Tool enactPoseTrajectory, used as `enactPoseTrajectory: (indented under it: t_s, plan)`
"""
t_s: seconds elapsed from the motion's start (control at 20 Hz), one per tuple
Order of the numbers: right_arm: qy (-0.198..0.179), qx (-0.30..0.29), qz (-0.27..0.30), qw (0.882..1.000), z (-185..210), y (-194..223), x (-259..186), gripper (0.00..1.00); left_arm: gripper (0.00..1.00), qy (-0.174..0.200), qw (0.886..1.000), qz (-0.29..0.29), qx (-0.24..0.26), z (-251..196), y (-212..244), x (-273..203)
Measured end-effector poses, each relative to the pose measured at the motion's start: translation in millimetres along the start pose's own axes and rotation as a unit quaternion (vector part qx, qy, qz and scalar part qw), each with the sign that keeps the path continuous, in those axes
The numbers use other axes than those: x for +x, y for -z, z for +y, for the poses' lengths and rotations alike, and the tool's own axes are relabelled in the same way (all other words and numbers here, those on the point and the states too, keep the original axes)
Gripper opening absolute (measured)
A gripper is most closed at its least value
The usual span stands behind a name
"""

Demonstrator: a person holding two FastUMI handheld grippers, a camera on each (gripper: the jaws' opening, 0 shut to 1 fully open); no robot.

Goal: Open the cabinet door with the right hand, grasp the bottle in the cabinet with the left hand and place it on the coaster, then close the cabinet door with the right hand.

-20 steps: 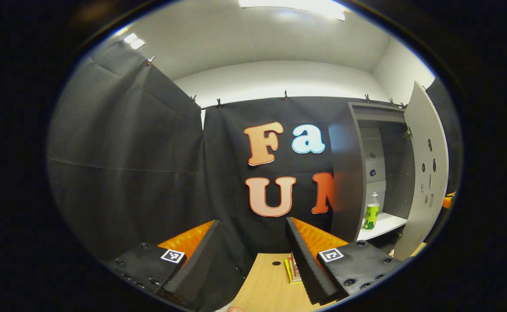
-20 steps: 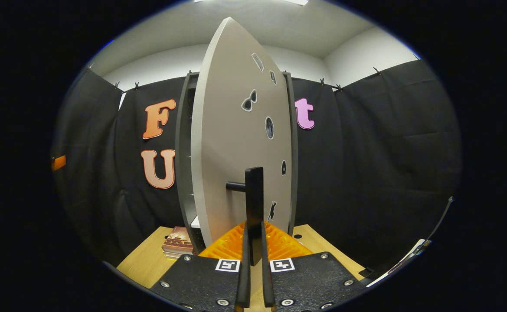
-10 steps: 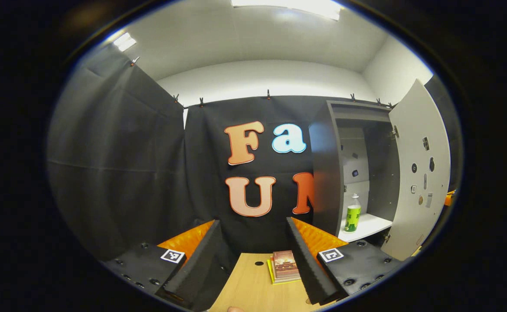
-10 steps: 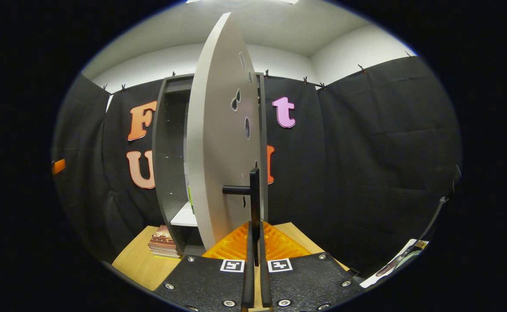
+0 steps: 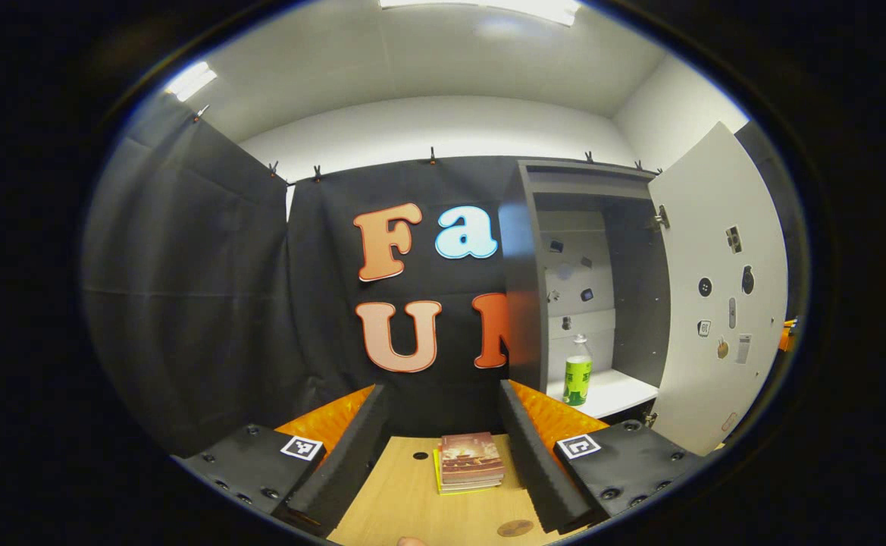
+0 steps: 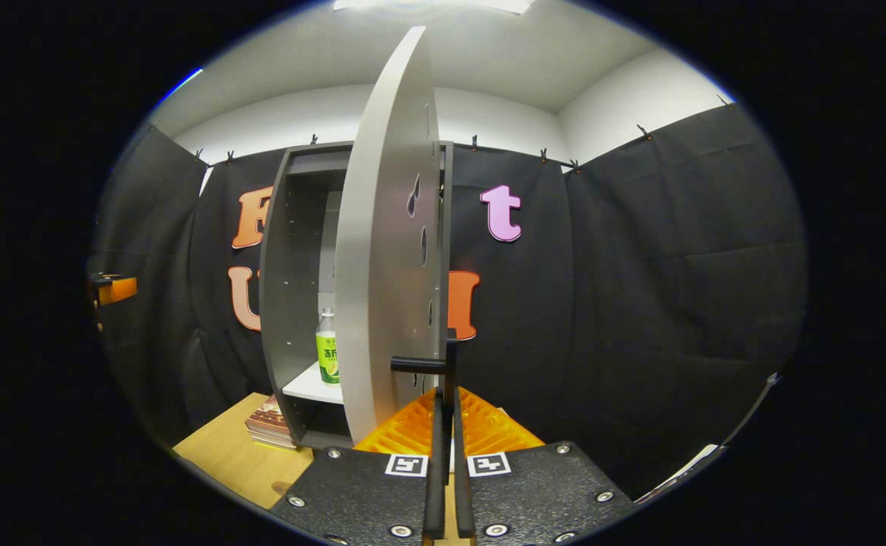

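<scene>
The grey cabinet (image 5: 522, 288) stands on the table with its pale door (image 5: 715, 303) swung wide. Inside, on the white shelf (image 5: 613, 390), a clear bottle with a green label (image 5: 577, 371) stands upright. My left gripper (image 5: 441, 390) is open and holds nothing, well short of the cabinet. A brown round coaster (image 5: 515, 528) lies on the table near its right finger. In the right gripper view the door (image 6: 389, 250) is seen nearly edge-on, and my right gripper (image 6: 447, 402) is shut on its black handle (image 6: 451, 364). The bottle (image 6: 327, 356) shows left of the door.
A small stack of books (image 5: 471, 461) lies on the wooden table (image 5: 405, 500) between my left fingers, in front of the cabinet; the books (image 6: 268, 425) sit by the cabinet's foot. The left gripper (image 6: 113, 288) shows at the far left edge. Black cloth walls surround the booth.
The door has swung further open with my right gripper on its handle, uncovering the bottle. The left gripper view has turned toward the cabinet; books and coaster have come into sight.
</scene>
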State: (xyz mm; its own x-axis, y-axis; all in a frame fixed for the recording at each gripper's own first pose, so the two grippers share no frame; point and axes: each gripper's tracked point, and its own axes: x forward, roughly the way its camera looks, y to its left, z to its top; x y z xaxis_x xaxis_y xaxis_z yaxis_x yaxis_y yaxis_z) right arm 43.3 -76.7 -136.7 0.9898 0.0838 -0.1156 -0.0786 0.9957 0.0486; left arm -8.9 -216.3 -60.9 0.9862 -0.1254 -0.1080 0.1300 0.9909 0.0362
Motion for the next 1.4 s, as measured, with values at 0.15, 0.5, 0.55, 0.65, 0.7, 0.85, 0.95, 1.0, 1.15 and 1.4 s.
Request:
enactPoseTrajectory:
  t_s: [0.15,0.5,0.55,0.65,0.7,0.85,0.95,1.0,1.15,1.4]
  plan:
    - [-0.005,0.033,-0.004,0.999,-24,-2,-4,0.05,0.96,0.006,1.000,0.005,-0.006,-32,2,5]
    - [-0.015,0.064,0.006,0.998,-76,3,-28,0.05,0.94,0.048,0.998,0.004,-0.035,-120,6,35]
    - [-0.013,0.061,0.005,0.998,-85,2,-30,0.05,0.95,0.053,0.998,0.002,-0.038,-133,6,42]
    - [-0.001,0.049,0.003,0.999,-100,4,-34,0.06,0.97,0.065,0.997,0.000,-0.042,-156,9,56]
    - [0.005,0.043,0.005,0.999,-107,6,-34,0.06,0.98,0.071,0.997,-0.001,-0.042,-169,10,65]
    - [0.015,0.044,0.008,0.999,-123,9,-25,0.19,0.94,0.095,0.995,0.002,-0.042,-210,18,90]
    - [0.029,0.046,0.008,0.999,-137,10,-18,0.31,0.94,0.111,0.993,0.006,-0.045,-236,25,106]
    - [0.035,0.046,0.007,0.998,-142,11,-14,0.46,0.94,0.117,0.992,0.008,-0.046,-248,30,116]
    - [0.043,0.050,0.006,0.998,-153,12,-3,0.66,0.94,0.119,0.992,0.013,-0.042,-270,45,140]
    - [0.061,0.043,0.008,0.997,-171,16,5,0.89,0.97,0.098,0.995,0.011,-0.026,-288,69,194]
